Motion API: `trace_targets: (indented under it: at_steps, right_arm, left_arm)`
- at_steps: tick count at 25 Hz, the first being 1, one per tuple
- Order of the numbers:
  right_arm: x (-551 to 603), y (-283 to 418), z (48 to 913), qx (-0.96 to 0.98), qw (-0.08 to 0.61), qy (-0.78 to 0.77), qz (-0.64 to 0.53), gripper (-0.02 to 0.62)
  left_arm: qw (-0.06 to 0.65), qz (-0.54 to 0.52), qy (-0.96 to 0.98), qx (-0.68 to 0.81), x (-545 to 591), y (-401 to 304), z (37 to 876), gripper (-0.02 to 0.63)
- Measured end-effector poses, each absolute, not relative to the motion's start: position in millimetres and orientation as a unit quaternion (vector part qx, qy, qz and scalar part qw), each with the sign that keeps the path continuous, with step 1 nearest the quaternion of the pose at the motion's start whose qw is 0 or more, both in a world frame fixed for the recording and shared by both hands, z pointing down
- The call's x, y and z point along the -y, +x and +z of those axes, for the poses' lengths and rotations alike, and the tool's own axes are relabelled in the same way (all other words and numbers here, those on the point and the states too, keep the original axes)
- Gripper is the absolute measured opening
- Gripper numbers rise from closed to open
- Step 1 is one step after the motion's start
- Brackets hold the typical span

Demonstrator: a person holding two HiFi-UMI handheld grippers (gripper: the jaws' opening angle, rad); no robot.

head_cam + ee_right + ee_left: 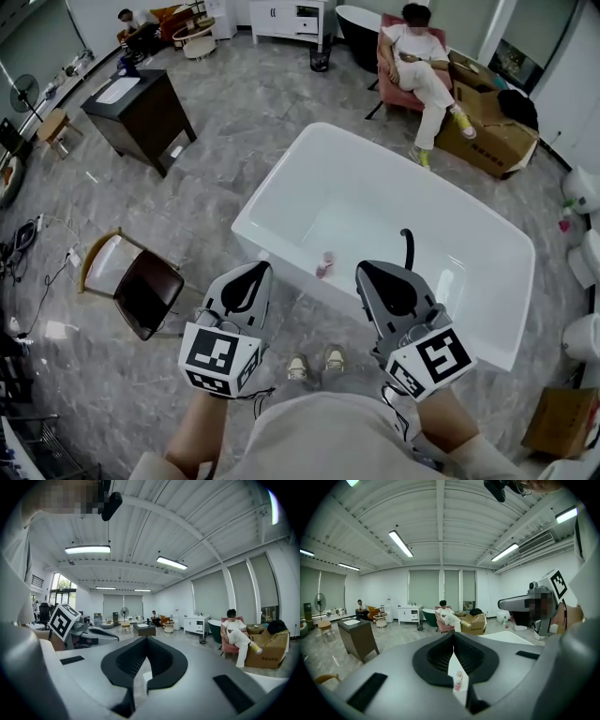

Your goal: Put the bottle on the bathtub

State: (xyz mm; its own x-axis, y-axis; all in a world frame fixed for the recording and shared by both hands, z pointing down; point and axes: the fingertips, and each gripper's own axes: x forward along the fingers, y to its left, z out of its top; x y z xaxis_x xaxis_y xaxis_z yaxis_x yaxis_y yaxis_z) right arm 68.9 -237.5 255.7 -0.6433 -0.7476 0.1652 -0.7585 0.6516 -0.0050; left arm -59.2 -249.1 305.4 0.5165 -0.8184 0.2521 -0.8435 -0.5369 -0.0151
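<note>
**Head view**
- Left gripper [255, 270]: clenched, tips together, nothing in it. Its marker cube [220, 354] is at the wearer's end.
- Right gripper [367, 270]: also clenched and empty. It is level with the left gripper and apart from it.
- Bottle [325, 264]: small, pink and upright on the near rim of the bathtub [272, 183]. It stands just ahead of both grippers, between their tips, touching neither.
- Black spout [407, 247]: inside the tub, just beyond the right gripper's tip.
- Brown chair [141, 286]: on the floor, out to the left of the left gripper.
- Shoes [314, 366]: below and between the two grippers.

**Left gripper view**
- Jaws: the tips meet and the dark pads bow apart beneath into a narrow slit. Nothing is gripped.
- Bottle [458, 680]: seen through that slit, below and beyond the jaws, standing on the white rim.
- Right gripper [499, 604]: off to the right, at about the same height.
- Far ahead: a seated person [449, 616] in an armchair, with a cardboard box [474, 623] beside them.
- Ahead to the left: a dark cabinet [357, 637].

**Right gripper view**
- Jaws: the tips are pressed together and hold nothing. Only a sliver of white surface shows through the slit below.
- Left gripper [115, 638]: close on the left, with its marker cube [63, 620] facing this way.
- Far ahead: the dark cabinet [144, 629].
- Far right: the seated person [236, 634] and the cardboard box [269, 648].
</note>
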Motion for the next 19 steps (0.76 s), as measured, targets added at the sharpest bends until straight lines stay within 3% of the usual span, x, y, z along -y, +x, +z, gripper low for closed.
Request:
trace_targets:
  at_steps: [6,19]
  right_arm:
    - [215.0,66.2,245.1,0.917,0.048,0.389,0.076,0.028]
    - [207.5,56.7,257.3,0.921,0.066,0.373,0.085,0.028]
  left_arm:
    - [0.038,0.105,0.873,0.474,225.8,-50.3,289.9,0.02]
    - [0.0,0.122,0.867,0.484,207.2,-45.5,273.0,0.02]
